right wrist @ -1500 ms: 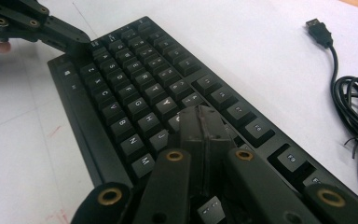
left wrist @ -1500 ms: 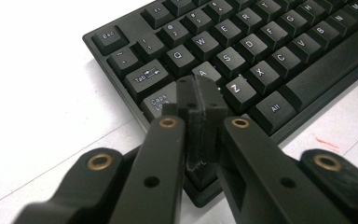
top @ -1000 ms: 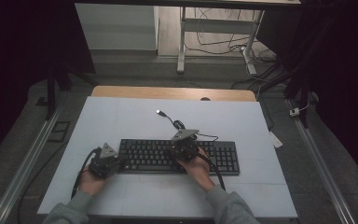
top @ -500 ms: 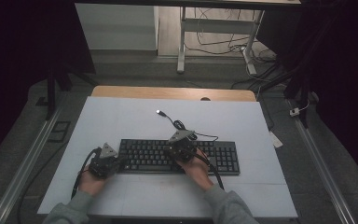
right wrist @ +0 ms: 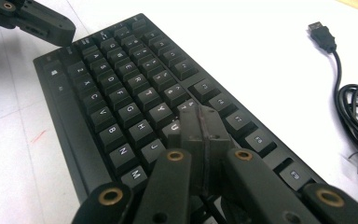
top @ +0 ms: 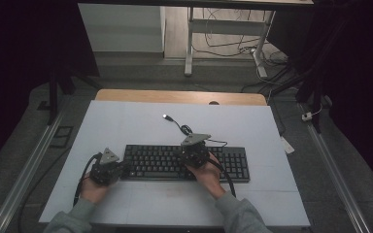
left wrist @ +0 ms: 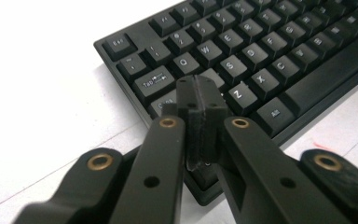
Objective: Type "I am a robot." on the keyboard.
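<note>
Keyboard (top: 187,162) lies flat on the white surface (top: 126,121), its long axis running left to right across the person's side in the high view, parallel to the near edge, with the key rows facing up and the space bar along the side nearest the person. Its cable (top: 184,130) leaves the far edge, loops once and ends in a plug (top: 165,116) lying free on the surface, pointing away toward the far left. Left gripper (top: 108,169) sits at the keyboard's left end, low over the corner keys; in the left gripper view its fingers (left wrist: 200,100) are pressed together with nothing between them, their tips over the keys just beside Tab and Caps, near the A key. Right gripper (top: 194,153) hovers over the middle of the keyboard; in the right gripper view its fingers (right wrist: 205,128) are likewise closed flat against each other on nothing, their tips over the keys around H, J and U. Whether either set of tips actually touches a key I cannot tell. That same view shows the left gripper's dark body at the top left corner, beyond the keyboard's far end, and the coiled cable on the right. A hand (top: 209,174) holds the right gripper from the near side, resting over the keyboard's front edge.
</note>
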Action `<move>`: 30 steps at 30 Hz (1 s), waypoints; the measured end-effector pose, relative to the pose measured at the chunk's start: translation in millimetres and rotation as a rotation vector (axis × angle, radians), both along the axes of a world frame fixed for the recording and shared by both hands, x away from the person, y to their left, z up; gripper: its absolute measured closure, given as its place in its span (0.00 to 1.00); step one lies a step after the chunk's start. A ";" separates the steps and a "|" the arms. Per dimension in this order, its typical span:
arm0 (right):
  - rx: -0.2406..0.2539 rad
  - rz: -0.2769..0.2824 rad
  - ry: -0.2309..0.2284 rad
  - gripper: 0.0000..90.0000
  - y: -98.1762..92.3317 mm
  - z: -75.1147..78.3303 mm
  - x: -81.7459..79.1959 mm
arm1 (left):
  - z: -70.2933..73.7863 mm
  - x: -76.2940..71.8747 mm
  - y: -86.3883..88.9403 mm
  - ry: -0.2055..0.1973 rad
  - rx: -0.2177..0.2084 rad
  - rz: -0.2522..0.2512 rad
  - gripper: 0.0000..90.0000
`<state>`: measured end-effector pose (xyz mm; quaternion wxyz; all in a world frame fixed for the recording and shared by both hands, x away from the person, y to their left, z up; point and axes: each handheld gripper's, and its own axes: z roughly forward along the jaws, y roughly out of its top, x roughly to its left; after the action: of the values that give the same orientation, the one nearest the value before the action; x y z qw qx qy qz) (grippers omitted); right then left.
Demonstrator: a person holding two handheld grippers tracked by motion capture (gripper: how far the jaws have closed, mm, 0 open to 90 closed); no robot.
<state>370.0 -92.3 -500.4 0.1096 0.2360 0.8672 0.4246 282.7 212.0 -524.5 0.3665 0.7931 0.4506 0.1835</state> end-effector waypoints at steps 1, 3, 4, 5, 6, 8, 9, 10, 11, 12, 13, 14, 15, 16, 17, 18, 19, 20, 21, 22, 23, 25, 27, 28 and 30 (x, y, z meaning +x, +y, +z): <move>0.004 0.000 -0.001 1.00 -1.6 0.8 -0.6 | 0.4 -0.3 0.2 -0.001 -0.006 -0.002 0.98; 0.015 0.008 -0.001 1.00 -5.0 2.7 -2.0 | 1.1 -0.9 0.6 -0.007 -0.016 -0.006 0.94; 0.015 0.008 -0.001 1.00 -5.0 2.7 -2.0 | 1.1 -1.0 0.8 -0.008 -0.023 -0.009 0.94; 0.021 0.016 -0.001 0.96 -7.0 3.6 -2.8 | 1.1 -1.0 0.8 -0.009 -0.027 -0.010 0.86; 0.026 0.017 0.001 0.91 -8.1 4.3 -3.3 | 1.2 -1.2 0.8 -0.010 -0.038 -0.010 0.82; 0.031 0.014 0.003 0.82 -10.1 5.5 -4.3 | 1.5 -1.5 0.6 -0.013 -0.043 -0.011 0.73; 0.034 0.013 0.001 0.78 -10.7 5.8 -4.8 | 1.6 -1.7 0.4 -0.015 -0.047 -0.012 0.68; 0.039 0.010 -0.003 0.74 -11.8 6.0 -5.5 | 2.2 -2.3 0.0 -0.015 -0.056 -0.012 0.64; 0.044 0.007 -0.005 0.71 -13.2 6.2 -6.0 | 2.2 -2.3 0.0 -0.015 -0.056 -0.012 0.60; 0.050 0.003 -0.001 0.69 -14.8 6.4 -6.7 | 2.3 -2.6 -0.1 -0.014 -0.065 -0.014 0.57; 0.050 0.003 -0.001 0.69 -14.8 6.4 -6.7 | 2.3 -2.6 -0.1 -0.014 -0.065 -0.014 0.55; 0.052 0.001 -0.004 0.64 -18.3 6.1 -7.8 | 2.8 -2.8 0.2 -0.015 -0.071 -0.014 0.53; 0.053 -0.003 -0.004 0.63 -20.0 5.9 -8.2 | 3.2 -2.9 0.3 -0.014 -0.075 -0.013 0.50; 0.053 -0.003 -0.004 0.63 -20.0 5.9 -8.2 | 3.2 -2.9 0.3 -0.014 -0.075 -0.013 0.48; 0.056 -0.005 -0.001 0.61 -22.1 5.9 -8.5 | 3.6 -3.2 0.7 -0.016 -0.083 -0.012 0.48; 0.063 -0.006 0.005 0.60 -24.4 5.8 -9.0 | 4.0 -3.5 0.8 -0.017 -0.087 -0.009 0.46; 0.064 -0.009 0.005 0.58 -26.4 5.9 -9.7 | 4.2 -3.6 1.0 -0.017 -0.091 -0.006 0.44; 0.072 -0.012 0.008 0.56 -31.0 6.3 -11.8 | 4.6 -3.7 1.5 -0.017 -0.094 -0.005 0.41; 0.072 -0.012 0.008 0.56 -31.0 6.3 -11.8 | 4.9 -3.9 1.9 -0.016 -0.096 -0.007 0.41; 0.070 -0.012 0.009 0.55 -33.0 6.7 -12.5 | 5.0 -4.1 2.2 -0.016 -0.097 -0.007 0.41; 0.073 -0.015 0.013 0.55 -36.6 7.4 -14.1 | 5.1 -4.3 2.4 -0.015 -0.098 -0.007 0.40; 0.077 -0.025 0.002 0.52 -46.6 9.0 -19.3 | 5.2 -4.6 2.6 -0.014 -0.102 -0.008 0.38; 0.081 -0.031 -0.006 0.52 -54.7 9.9 -23.2 | 5.6 -5.3 2.7 -0.014 -0.102 -0.011 0.37; 0.080 -0.038 -0.009 0.51 -59.1 10.4 -25.1 | 5.8 -5.6 2.8 -0.014 -0.103 -0.014 0.36; 0.084 -0.051 -0.013 0.51 -68.6 11.2 -28.9 | 6.1 -6.2 2.8 -0.013 -0.104 -0.015 0.36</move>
<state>341.1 -160.9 -489.1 0.1162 0.2595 0.8416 0.4592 276.5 214.8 -518.4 0.4114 0.7751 0.4512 0.1623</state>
